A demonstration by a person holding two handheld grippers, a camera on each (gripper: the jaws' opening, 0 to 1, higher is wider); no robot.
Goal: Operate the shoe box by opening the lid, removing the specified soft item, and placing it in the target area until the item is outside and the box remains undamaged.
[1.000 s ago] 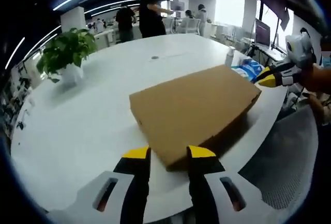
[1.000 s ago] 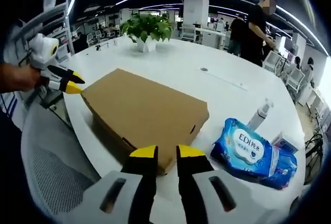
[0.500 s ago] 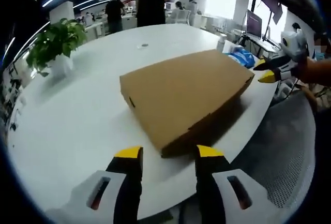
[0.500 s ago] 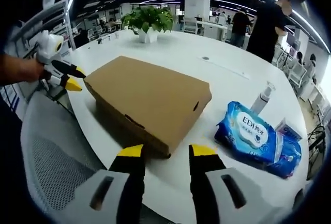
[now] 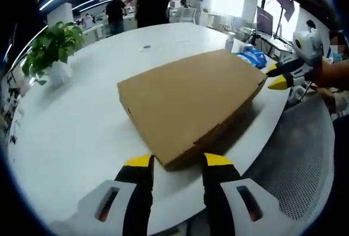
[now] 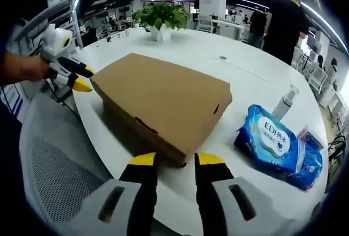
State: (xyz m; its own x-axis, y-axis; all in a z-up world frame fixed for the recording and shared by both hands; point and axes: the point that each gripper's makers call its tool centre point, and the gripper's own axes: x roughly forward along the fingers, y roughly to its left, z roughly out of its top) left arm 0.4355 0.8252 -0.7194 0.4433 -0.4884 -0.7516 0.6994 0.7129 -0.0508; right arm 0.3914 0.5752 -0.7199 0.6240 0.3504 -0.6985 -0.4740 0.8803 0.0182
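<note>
A flat, matte cardboard box (image 5: 188,102) is lying closed near the edge of a smooth white round table (image 5: 71,132). The left gripper (image 5: 175,161) and right gripper (image 6: 176,159) are each hovering released, jaws apart, at opposite corners of the box. The right gripper view is showing a glossy blue wipes pack (image 6: 275,143) and a spray bottle (image 6: 286,103) beside the box. A leafy plant (image 5: 50,48) is standing well apart.
</note>
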